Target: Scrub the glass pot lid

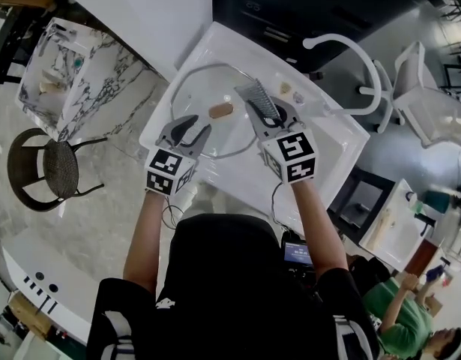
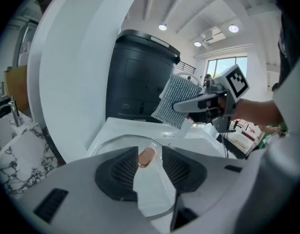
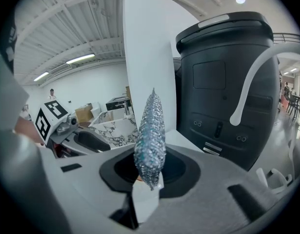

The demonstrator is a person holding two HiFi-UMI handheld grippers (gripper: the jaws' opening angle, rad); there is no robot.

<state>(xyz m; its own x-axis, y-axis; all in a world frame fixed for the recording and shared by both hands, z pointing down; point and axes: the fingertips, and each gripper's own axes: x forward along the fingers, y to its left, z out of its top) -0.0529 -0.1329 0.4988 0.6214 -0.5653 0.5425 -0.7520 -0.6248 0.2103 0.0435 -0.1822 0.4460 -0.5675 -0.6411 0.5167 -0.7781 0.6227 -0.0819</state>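
The round glass pot lid (image 1: 194, 88) lies flat in the white sink (image 1: 329, 167), with its copper-coloured handle (image 1: 220, 110) on top. My left gripper (image 1: 193, 131) hovers over the lid's near edge. It is open, and in the left gripper view the handle (image 2: 147, 157) shows beyond the gap between the pads, untouched. My right gripper (image 1: 269, 115) is shut on a silver mesh scrubbing pad (image 1: 255, 96), held upright above the lid's right side. The pad (image 3: 150, 140) sticks up from the jaws in the right gripper view.
A white curved faucet (image 1: 357, 58) rises at the sink's far right. A black bin (image 2: 140, 77) stands behind the sink. A marble-topped table (image 1: 80, 73) and a dark round chair (image 1: 46, 167) stand to the left. Another person stands at the lower right.
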